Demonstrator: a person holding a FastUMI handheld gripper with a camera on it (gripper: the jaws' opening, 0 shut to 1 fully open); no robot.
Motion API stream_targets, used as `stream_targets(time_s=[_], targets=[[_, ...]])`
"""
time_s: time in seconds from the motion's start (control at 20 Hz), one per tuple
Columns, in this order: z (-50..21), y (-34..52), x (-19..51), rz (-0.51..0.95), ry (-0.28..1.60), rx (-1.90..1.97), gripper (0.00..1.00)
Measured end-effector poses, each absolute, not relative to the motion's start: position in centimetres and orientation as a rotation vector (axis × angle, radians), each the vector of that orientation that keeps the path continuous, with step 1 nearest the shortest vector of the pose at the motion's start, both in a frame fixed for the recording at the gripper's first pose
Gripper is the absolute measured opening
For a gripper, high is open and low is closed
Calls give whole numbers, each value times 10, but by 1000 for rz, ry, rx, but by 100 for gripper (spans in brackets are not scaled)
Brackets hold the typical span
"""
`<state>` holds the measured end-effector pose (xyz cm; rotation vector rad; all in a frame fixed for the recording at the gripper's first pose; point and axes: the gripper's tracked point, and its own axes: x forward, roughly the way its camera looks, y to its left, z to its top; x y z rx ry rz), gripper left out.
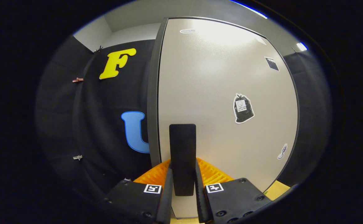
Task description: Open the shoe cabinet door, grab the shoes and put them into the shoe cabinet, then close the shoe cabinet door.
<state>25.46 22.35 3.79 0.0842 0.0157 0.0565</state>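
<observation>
The shoe cabinet door (pixel 219 77) is a pale, smooth panel with a dark edge strip (pixel 153 93) down its left side, and it stands right in front of me. A flat black upright handle (pixel 182 143) sticks out from the door's lower part. My gripper (pixel 183 166) is shut on this handle, one finger pressing on each side of it. I cannot tell whether the door is ajar or fully closed. What lies behind the door is hidden.
A few small stickers (pixel 243 109) dot the door. The booth's black cloth wall (pixel 100 124) hangs close on the left, pinned with small clips (pixel 77 80). A strip of light wooden floor (pixel 278 189) shows below the door's right corner.
</observation>
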Motion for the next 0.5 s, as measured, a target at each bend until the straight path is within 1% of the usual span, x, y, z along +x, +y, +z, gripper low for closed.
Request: stream_targets(time_s=[0.05,0.3,0.5], targets=[[38,225,252,67,21,90,31],[40,224,239,123,40,86,30],[41,220,201,170,33,98,30]])
